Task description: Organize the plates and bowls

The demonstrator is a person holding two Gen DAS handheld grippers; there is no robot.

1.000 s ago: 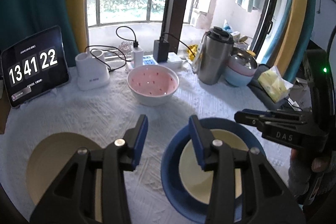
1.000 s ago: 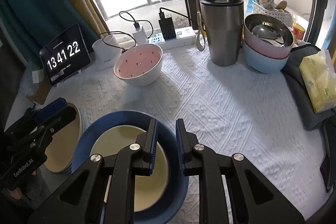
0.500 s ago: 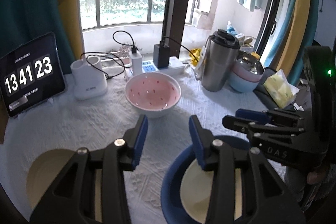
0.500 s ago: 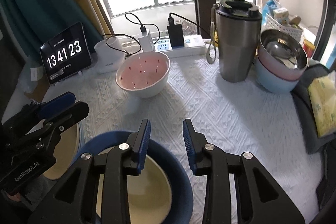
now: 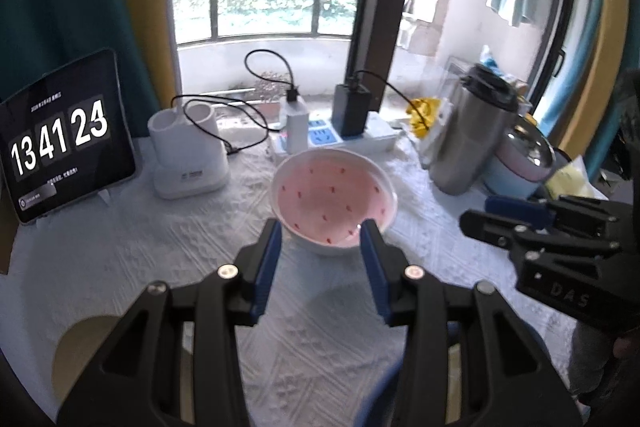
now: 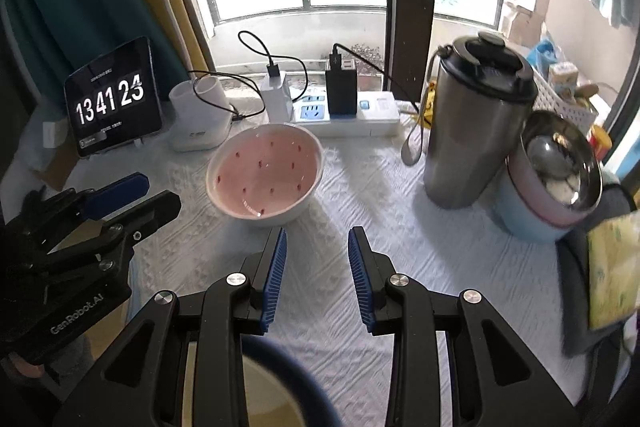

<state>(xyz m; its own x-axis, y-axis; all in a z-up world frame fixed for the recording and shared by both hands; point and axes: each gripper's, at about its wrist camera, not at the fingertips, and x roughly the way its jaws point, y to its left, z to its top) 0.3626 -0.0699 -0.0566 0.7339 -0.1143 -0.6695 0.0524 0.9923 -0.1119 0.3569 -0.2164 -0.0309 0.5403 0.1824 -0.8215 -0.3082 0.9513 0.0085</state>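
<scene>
Both grippers hang over the white cloth (image 6: 400, 195), pointing down toward the pink bowl (image 6: 265, 174), and neither carries anything.

The left gripper (image 5: 320, 239) has its jaws partly apart. Nothing sits between the blue pads (image 5: 267, 267); through the gap I see only cloth and the near rim of the pink bowl (image 5: 334, 205), which lies just past the fingertips. I cannot tell whether the tips touch that rim.

The right gripper (image 6: 316, 247) is also partly open. Its jaws have just been opening, and the space between them is empty, with bare cloth beneath. Its fingertips stop short of the pink bowl, a little to the bowl's right side. From the left camera it shows at the right edge (image 5: 504, 217), beside the bowl and clear of it.

The pink bowl stands upright mid-table, in front of the power strip (image 6: 348, 115) and the white charger stand (image 6: 200, 123).

A blue bowl (image 6: 280, 359) with a cream plate (image 6: 272, 395) inside it lies at the near edge, under the right gripper's body. A second cream plate (image 5: 86, 351) lies at the near left, beneath the left gripper.

At the far right a steel bowl is stacked in a pink one and a light blue one (image 6: 552, 179), next to the steel tumbler (image 6: 468, 131). The tablet clock (image 6: 112, 99) leans at the far left.
</scene>
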